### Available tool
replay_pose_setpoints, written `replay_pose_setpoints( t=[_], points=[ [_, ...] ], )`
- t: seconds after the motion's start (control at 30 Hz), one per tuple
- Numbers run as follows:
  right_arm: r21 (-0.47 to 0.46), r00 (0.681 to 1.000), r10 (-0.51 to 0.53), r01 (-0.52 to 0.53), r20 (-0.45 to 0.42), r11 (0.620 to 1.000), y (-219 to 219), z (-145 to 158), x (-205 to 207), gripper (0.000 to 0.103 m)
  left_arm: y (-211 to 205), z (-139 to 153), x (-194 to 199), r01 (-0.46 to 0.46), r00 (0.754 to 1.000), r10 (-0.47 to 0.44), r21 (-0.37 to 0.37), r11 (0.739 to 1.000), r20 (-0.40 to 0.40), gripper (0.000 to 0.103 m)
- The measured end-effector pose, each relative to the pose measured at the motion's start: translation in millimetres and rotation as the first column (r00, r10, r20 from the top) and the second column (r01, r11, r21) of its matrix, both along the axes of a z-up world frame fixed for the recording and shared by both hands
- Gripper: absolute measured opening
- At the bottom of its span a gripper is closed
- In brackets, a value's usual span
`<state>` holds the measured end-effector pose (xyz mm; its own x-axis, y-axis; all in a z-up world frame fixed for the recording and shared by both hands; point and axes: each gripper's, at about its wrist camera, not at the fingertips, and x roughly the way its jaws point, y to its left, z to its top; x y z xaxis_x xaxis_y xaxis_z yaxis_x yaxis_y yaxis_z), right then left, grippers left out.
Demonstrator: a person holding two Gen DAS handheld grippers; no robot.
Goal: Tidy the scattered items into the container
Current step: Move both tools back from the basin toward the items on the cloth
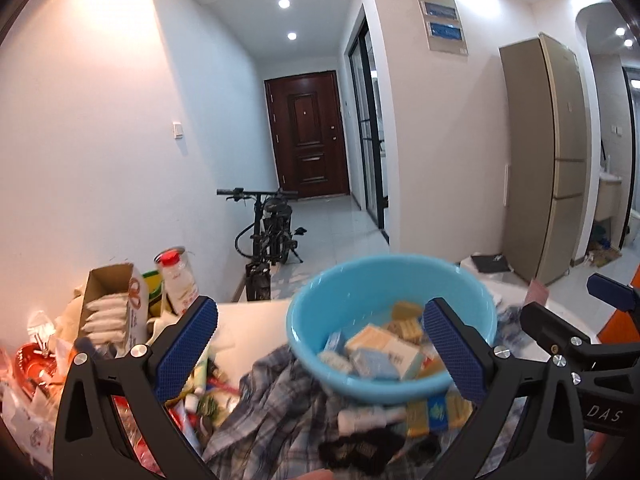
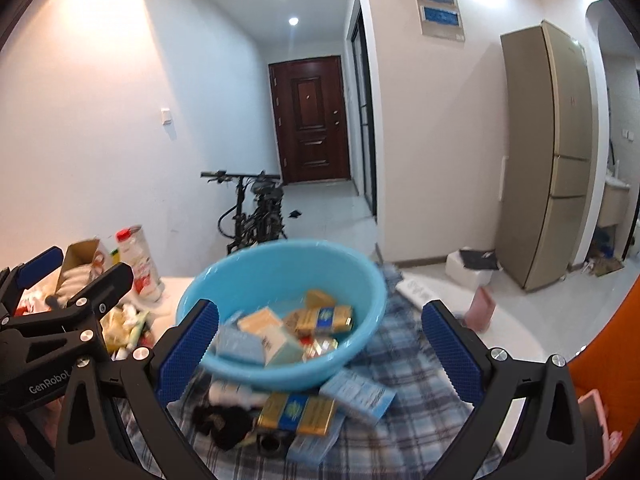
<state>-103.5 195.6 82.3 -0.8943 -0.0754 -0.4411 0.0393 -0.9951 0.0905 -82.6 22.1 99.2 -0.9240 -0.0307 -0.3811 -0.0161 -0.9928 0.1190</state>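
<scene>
A light blue basin (image 1: 372,280) stands on a plaid cloth (image 1: 272,420) and holds several small boxes in cream, pale blue and gold. My left gripper (image 1: 320,346) is open, and the basin's near side lies between its blue pads. My right gripper (image 2: 320,348) is also open and empty, with its fingers on either side of the basin (image 2: 288,268). In front of the basin on the cloth (image 2: 404,420) lie a gold and blue box (image 2: 298,412), a pale blue box (image 2: 358,394), a white bottle (image 2: 234,394) and a black item (image 2: 220,420).
At the left is clutter: an opened cardboard box (image 1: 112,304) of white packets, a red-capped bottle (image 1: 178,280), and tubes and wrappers. A pink item (image 2: 480,308) stands at the table's right. A bicycle (image 1: 272,228), a fridge (image 1: 552,152) and a door stand beyond.
</scene>
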Motion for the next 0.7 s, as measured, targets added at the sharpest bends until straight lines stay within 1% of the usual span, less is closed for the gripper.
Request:
replay_pose_setpoints(
  t=[0.1, 0.2, 0.23, 0.33, 0.47, 0.6, 0.7],
  points=[
    [-0.007, 0.999, 0.027, -0.027, 0.03, 1.0, -0.8, -19.6, 11.0, 0.103, -4.5, -22.4, 10.6, 0.008, 0.999, -0.009, 0.049, 0.999, 0.034, 0.102],
    [0.006, 0.997, 0.038, -0.038, 0.066, 0.999, 0.2, -40.8, 21.6, 0.103, -4.3, -46.6, 11.8, 0.053, 0.992, -0.062, 0.086, 0.995, 0.109, 0.102],
    [0.02, 0.996, 0.033, -0.035, 0.085, 0.999, 0.4, -49.0, 24.2, 0.103, -2.4, -54.4, 11.6, 0.063, 0.989, -0.074, 0.084, 0.994, 0.127, 0.102],
    [0.047, 0.992, -0.001, -0.005, 0.123, 0.999, 9.9, -67.8, 28.9, 0.103, 3.0, -81.1, 11.3, 0.063, 0.984, -0.069, 0.039, 0.997, 0.165, 0.102],
    [0.015, 0.988, -0.032, 0.03, 0.153, 0.999, 32.3, -82.4, 35.6, 0.103, 9.2, -113.8, 3.5, 0.113, 0.967, -0.113, 0.011, 0.993, 0.228, 0.102],
    [-0.018, 0.982, -0.062, 0.067, 0.177, 0.998, 51.5, -95.2, 37.2, 0.103, 12.2, -140.7, -11.4, 0.12, 0.956, -0.111, -0.016, 0.993, 0.272, 0.102],
    [-0.033, 0.979, -0.071, 0.078, 0.192, 0.996, 57.8, -103.5, 34.4, 0.103, 11.7, -156.1, -22.3, 0.147, 0.94, -0.145, 0.015, 0.989, 0.31, 0.102]
  ],
)
